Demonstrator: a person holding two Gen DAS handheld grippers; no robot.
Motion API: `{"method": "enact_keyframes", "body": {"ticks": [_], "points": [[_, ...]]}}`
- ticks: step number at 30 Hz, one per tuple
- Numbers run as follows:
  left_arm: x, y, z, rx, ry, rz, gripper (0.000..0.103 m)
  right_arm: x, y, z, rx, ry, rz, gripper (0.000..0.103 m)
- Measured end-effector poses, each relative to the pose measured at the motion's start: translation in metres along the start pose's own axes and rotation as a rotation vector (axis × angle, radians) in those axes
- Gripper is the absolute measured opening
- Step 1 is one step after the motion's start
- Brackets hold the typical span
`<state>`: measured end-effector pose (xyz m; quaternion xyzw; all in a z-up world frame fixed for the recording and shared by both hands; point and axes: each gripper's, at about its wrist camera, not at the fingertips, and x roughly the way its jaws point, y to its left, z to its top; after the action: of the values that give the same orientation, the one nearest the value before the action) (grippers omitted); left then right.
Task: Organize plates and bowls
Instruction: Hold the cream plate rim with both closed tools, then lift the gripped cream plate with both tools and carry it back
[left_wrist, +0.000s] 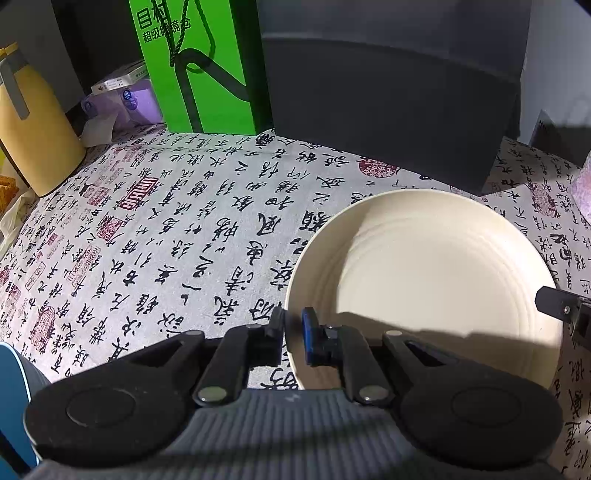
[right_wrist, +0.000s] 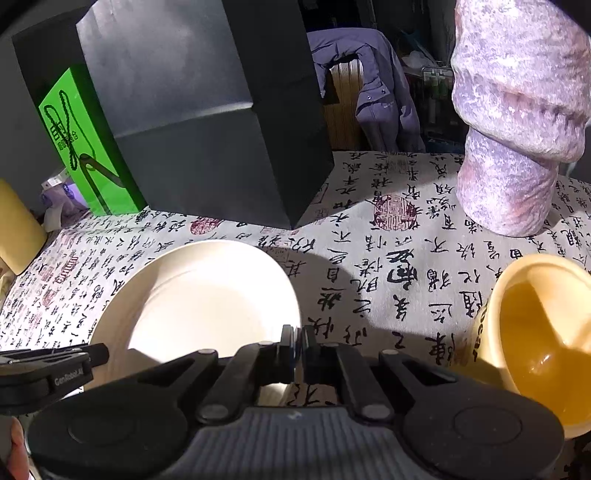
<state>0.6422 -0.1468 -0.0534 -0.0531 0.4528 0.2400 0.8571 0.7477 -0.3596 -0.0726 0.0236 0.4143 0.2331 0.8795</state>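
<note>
Cream plate (left_wrist: 424, 280) lower right | left gripper (left_wrist: 293, 332) clamps its near-left rim | right gripper (right_wrist: 297, 343) pinches opposite rim

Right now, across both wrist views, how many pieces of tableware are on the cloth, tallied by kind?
Cream plate: 1, its rim clamped by both the left hand-held gripper and the right hand-held gripper.
Yellow bowl: 1, tilted at the right edge of the right wrist view.
Total: 2
</note>
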Motion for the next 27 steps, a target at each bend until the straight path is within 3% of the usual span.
{"method": "enact_keyframes", "body": {"ticks": [27], "points": [[-0.037, 0.03, 0.004, -0.042, -0.083, -0.044, 0.011, -0.028, 0.024, 0.004, -0.042, -0.083, 0.007, 0.004]]}}
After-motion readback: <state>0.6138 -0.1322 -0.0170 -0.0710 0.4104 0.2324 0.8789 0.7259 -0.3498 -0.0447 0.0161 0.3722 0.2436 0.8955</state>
